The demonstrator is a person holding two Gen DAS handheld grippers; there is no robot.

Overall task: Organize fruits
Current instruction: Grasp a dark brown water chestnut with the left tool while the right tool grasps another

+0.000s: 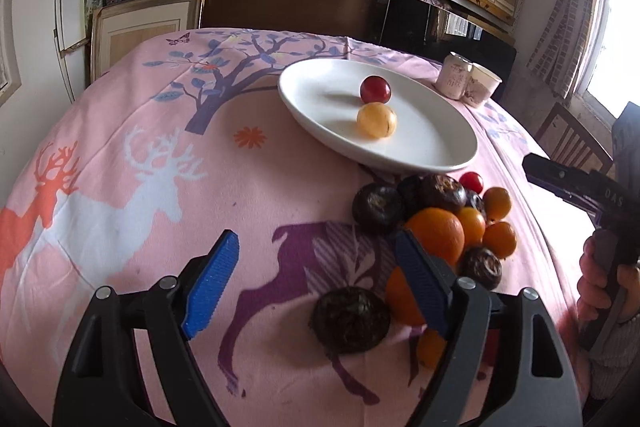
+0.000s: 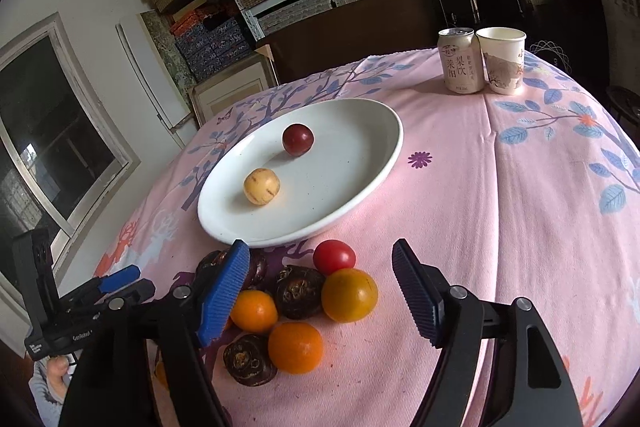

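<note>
A white plate (image 1: 420,155) (image 2: 360,187) on the pink cloth holds a dark red fruit (image 1: 375,89) (image 2: 297,139) and a pale yellow fruit (image 1: 376,120) (image 2: 261,186). In front of it lies a pile of orange fruits (image 1: 438,233) (image 2: 295,347), dark brown water chestnuts (image 1: 351,319) (image 2: 299,291), a yellow-orange tomato (image 2: 349,294) and a red tomato (image 2: 334,257) (image 1: 471,181). My left gripper (image 1: 316,283) is open above the cloth, a water chestnut just ahead between its fingers. My right gripper (image 2: 320,291) is open over the pile.
A drink can (image 2: 460,61) (image 1: 454,75) and a paper cup (image 2: 502,61) (image 1: 482,85) stand at the table's far edge. Shelves of boxes fill the back wall. A wooden chair (image 1: 572,143) stands right of the table.
</note>
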